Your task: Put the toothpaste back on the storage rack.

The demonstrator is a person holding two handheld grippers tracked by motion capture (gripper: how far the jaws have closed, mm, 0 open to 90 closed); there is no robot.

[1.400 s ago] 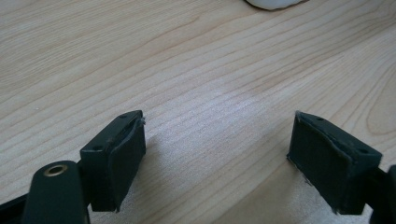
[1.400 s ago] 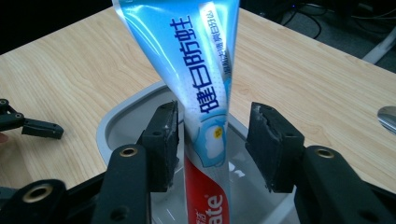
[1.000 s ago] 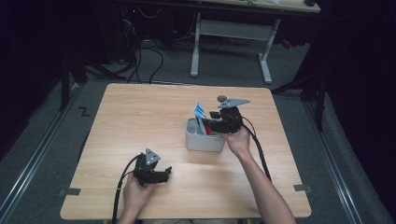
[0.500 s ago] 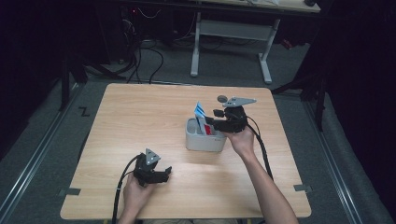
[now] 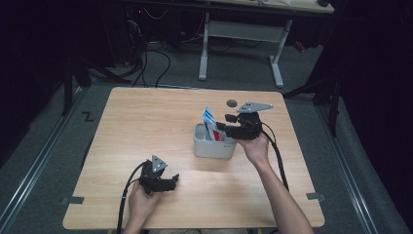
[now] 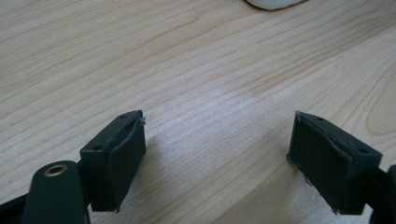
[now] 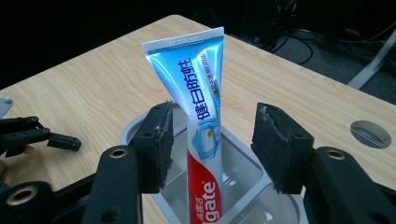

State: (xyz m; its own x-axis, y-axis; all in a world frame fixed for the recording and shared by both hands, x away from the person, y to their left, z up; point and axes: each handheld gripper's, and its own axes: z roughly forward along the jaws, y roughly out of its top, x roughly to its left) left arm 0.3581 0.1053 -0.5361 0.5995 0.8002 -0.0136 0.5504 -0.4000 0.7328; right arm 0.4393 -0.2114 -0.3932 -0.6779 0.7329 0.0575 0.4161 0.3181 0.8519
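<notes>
A blue, white and red toothpaste tube (image 7: 201, 107) stands upright in a light grey container (image 5: 214, 147) at the middle right of the wooden table (image 5: 146, 122); its crimped end (image 5: 209, 117) pokes above the rim. My right gripper (image 7: 215, 126) is at the container's right side. Its jaws have just been opening: they are open on either side of the tube, with a gap at each pad. My left gripper (image 5: 168, 181) rests open near the table's front left, nothing between its pads (image 6: 123, 154).
A round cable hole (image 5: 232, 103) sits in the tabletop just behind the right gripper. Beyond the table's far edge stands a white desk frame (image 5: 241, 29), with cables on the dark floor. Bare wood lies to the left of the container.
The right gripper has shifted only slightly beside the container, and the tube stands as before. The left hand and its gripper have kept still.
</notes>
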